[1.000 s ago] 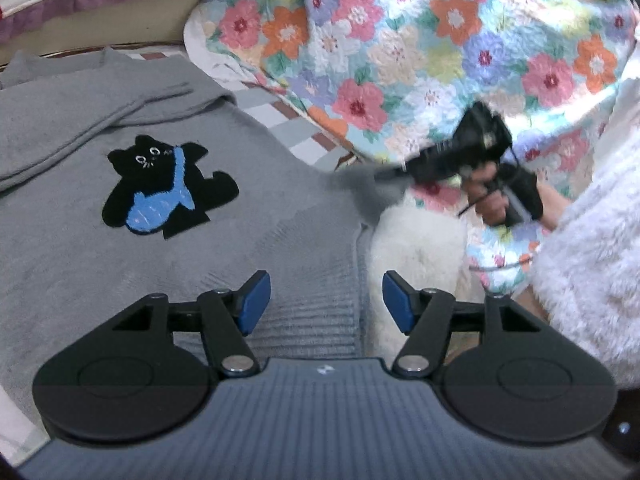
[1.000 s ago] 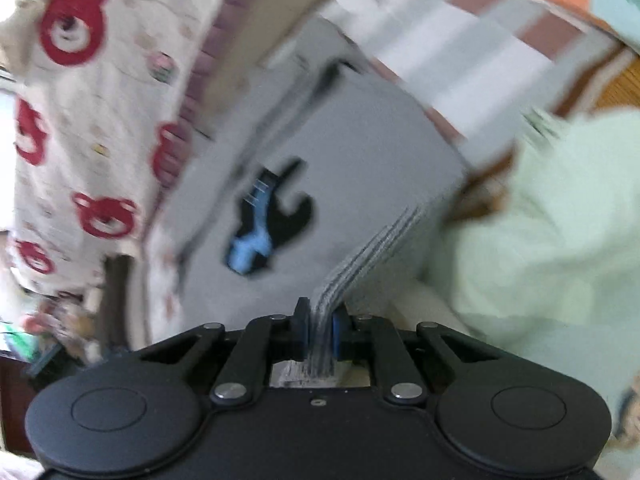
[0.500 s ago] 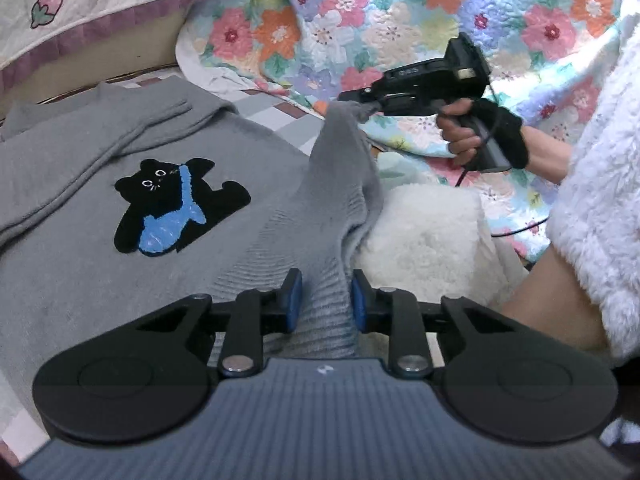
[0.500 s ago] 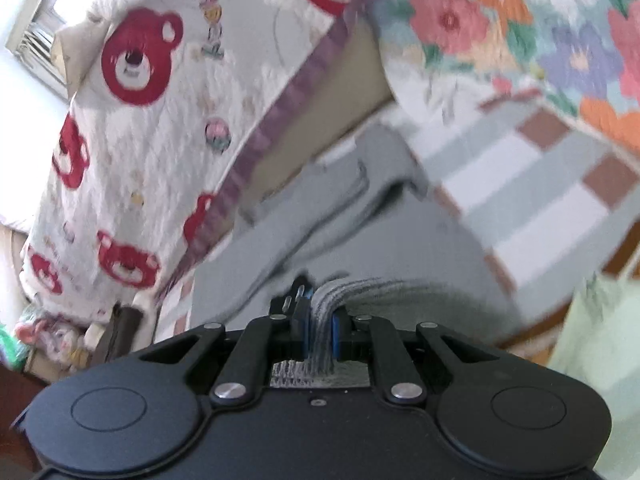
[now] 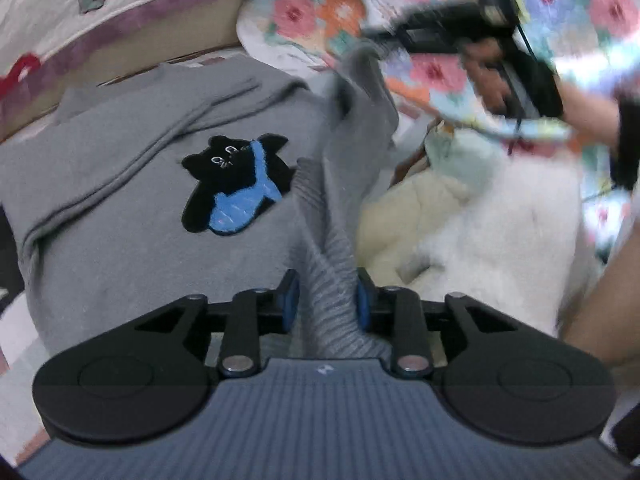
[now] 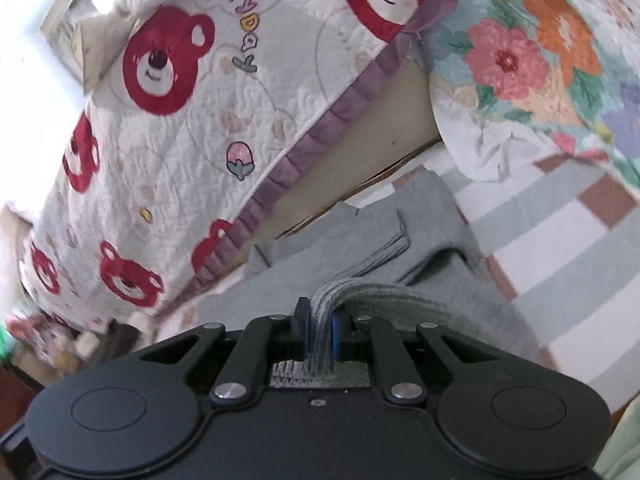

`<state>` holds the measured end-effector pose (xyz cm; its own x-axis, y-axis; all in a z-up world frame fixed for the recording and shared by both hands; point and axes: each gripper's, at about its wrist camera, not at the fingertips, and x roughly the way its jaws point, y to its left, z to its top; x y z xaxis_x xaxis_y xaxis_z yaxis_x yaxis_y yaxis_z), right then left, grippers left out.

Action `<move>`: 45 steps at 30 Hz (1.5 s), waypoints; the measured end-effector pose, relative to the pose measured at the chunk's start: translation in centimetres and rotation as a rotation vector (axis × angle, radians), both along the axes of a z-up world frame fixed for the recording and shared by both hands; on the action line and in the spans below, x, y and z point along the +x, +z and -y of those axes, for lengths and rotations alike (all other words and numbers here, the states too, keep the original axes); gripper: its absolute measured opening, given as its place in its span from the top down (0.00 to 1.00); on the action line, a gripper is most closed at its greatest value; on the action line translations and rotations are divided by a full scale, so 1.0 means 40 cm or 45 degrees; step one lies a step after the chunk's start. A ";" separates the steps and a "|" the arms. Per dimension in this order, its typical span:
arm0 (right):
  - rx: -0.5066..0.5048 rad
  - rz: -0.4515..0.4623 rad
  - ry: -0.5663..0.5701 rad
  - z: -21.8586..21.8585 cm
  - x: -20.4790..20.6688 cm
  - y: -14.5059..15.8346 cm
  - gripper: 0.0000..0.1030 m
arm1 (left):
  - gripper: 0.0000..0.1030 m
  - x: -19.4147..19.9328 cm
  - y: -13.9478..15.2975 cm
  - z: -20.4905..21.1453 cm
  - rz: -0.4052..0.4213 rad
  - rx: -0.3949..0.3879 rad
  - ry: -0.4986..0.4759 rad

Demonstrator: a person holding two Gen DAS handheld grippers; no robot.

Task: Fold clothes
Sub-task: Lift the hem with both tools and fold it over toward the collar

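Observation:
A grey sweater [image 5: 120, 248] with a black cat and blue fish patch [image 5: 236, 184] lies flat on the bed, one sleeve folded across its chest. My left gripper [image 5: 326, 300] holds the ribbed hem edge between its blue pads; the jaws are opening slightly while the fabric still fills the gap. In the right wrist view my right gripper [image 6: 320, 328] is shut on a bunch of ribbed grey hem, with the sweater [image 6: 460, 292] spread below it. Seen from the left wrist, the right gripper [image 5: 370, 40] lifts that side of the sweater into a raised ridge.
A floral quilt [image 5: 320, 4] is heaped at the back right. A bear-print quilt [image 6: 180, 120] hangs at the back left. White fluffy clothing [image 5: 480, 232] and a pale green garment [image 5: 460, 156] lie right of the sweater. A checked sheet [image 6: 560, 248] covers the bed.
My left jaws closed from wide open onto the ribbed hem. The right gripper rose and swung toward the far side, lifting the sweater's right edge into a ridge.

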<state>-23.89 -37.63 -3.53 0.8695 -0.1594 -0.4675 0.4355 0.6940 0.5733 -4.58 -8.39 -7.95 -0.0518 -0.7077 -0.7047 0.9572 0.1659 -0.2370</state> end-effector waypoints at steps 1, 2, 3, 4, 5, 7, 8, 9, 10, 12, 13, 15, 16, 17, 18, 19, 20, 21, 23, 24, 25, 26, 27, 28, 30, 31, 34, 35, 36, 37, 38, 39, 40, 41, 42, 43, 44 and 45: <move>-0.021 -0.011 0.016 0.006 0.012 0.007 0.87 | 0.75 0.001 0.000 0.002 -0.007 0.001 0.007; -0.033 -0.017 0.028 0.013 0.024 0.013 0.88 | 0.75 0.012 -0.002 0.003 -0.045 0.004 0.023; -0.041 -0.019 0.035 0.019 0.035 0.018 0.88 | 0.85 0.024 -0.004 0.001 -0.075 0.007 0.055; -0.047 -0.018 0.043 0.021 0.045 0.020 0.88 | 0.88 0.033 -0.006 -0.001 -0.072 0.009 0.089; -0.053 -0.014 0.052 0.023 0.053 0.023 0.88 | 0.89 0.036 -0.005 -0.003 -0.035 0.011 0.124; -0.065 -0.008 0.069 0.016 0.066 0.020 0.88 | 0.90 0.039 0.007 -0.007 0.065 0.012 0.192; -0.069 -0.008 0.075 0.012 0.067 0.015 0.88 | 0.90 0.043 0.015 -0.009 0.102 0.001 0.226; -0.070 -0.009 0.076 0.008 0.065 0.008 0.88 | 0.90 0.047 0.024 -0.010 0.139 -0.010 0.260; -0.071 -0.010 0.074 0.004 0.062 0.000 0.88 | 0.90 0.052 0.031 -0.009 0.175 -0.018 0.296; -0.079 -0.023 0.056 0.004 0.056 -0.011 0.88 | 0.91 0.069 0.039 0.016 0.239 -0.011 0.386; -0.083 -0.031 0.045 0.005 0.052 -0.017 0.88 | 0.91 0.077 0.043 0.030 0.278 -0.007 0.424; -0.076 -0.024 0.018 0.025 0.057 -0.015 0.88 | 0.91 0.078 0.053 0.064 0.416 -0.002 0.434; -0.073 -0.008 0.007 0.037 0.063 -0.010 0.88 | 0.92 0.085 0.057 0.080 0.471 0.013 0.437; -0.073 0.012 -0.003 0.049 0.072 -0.003 0.88 | 0.92 0.096 0.065 0.096 0.531 0.034 0.448; -0.080 0.028 -0.006 0.058 0.082 0.004 0.88 | 0.92 0.111 0.075 0.107 0.574 0.036 0.464; -0.091 0.038 -0.004 0.067 0.098 0.011 0.88 | 0.92 0.134 0.089 0.114 0.591 0.025 0.481; -0.101 0.047 0.000 0.077 0.116 0.018 0.88 | 0.92 0.156 0.102 0.122 0.609 0.014 0.499; -0.107 0.056 0.005 0.087 0.134 0.023 0.88 | 0.92 0.180 0.116 0.129 0.625 -0.004 0.519; -0.108 0.082 0.025 0.108 0.168 0.030 0.88 | 0.92 0.236 0.137 0.144 0.642 -0.062 0.566; -0.106 0.097 0.030 0.121 0.183 0.032 0.88 | 0.92 0.268 0.146 0.153 0.647 -0.073 0.598; -0.100 0.111 0.035 0.136 0.197 0.032 0.88 | 0.92 0.293 0.149 0.163 0.648 -0.083 0.622; -0.099 0.116 0.037 0.147 0.207 0.031 0.88 | 0.92 0.316 0.151 0.173 0.651 -0.091 0.643; -0.102 0.118 0.038 0.156 0.216 0.031 0.88 | 0.93 0.336 0.152 0.189 0.665 -0.092 0.657; -0.112 0.112 0.035 0.167 0.225 0.032 0.88 | 0.94 0.354 0.152 0.204 0.681 -0.092 0.669; -0.114 0.111 0.023 0.193 0.238 0.041 0.88 | 1.00 0.380 0.155 0.241 0.757 -0.081 0.681; -0.112 0.113 0.017 0.206 0.245 0.046 0.88 | 1.00 0.395 0.157 0.260 0.803 -0.076 0.690; -0.120 0.093 0.002 0.250 0.285 0.063 0.88 | 1.00 0.455 0.162 0.310 0.922 -0.068 0.749; -0.117 0.062 -0.007 0.263 0.305 0.054 0.88 | 0.99 0.483 0.156 0.315 0.837 -0.069 0.754; -0.111 0.023 -0.019 0.275 0.326 0.039 0.88 | 0.96 0.509 0.147 0.311 0.716 -0.083 0.762; -0.105 -0.016 -0.031 0.287 0.347 0.024 0.88 | 0.95 0.516 0.135 0.294 0.629 -0.119 0.786; -0.099 -0.055 -0.042 0.300 0.367 0.009 0.88 | 0.95 0.520 0.120 0.277 0.549 -0.146 0.803; -0.091 -0.118 -0.058 0.311 0.386 -0.019 0.88 | 0.92 0.514 0.094 0.258 0.504 -0.138 0.800; -0.081 -0.195 -0.076 0.322 0.404 -0.053 0.88 | 0.88 0.508 0.069 0.238 0.458 -0.130 0.797; -0.060 -0.245 -0.086 0.332 0.413 -0.083 0.88 | 0.85 0.503 0.042 0.218 0.417 -0.115 0.796; -0.032 -0.280 -0.092 0.340 0.418 -0.111 0.88 | 0.78 0.499 0.012 0.195 0.399 -0.073 0.801; -0.009 -0.300 -0.101 0.347 0.417 -0.133 0.88 | 0.74 0.497 -0.019 0.171 0.382 -0.032 0.809; 0.011 -0.297 -0.110 0.352 0.411 -0.148 0.88 | 0.72 0.497 -0.048 0.142 0.367 0.002 0.827; 0.032 -0.287 -0.118 0.358 0.404 -0.162 0.87 | 0.69 0.499 -0.070 0.113 0.346 0.024 0.852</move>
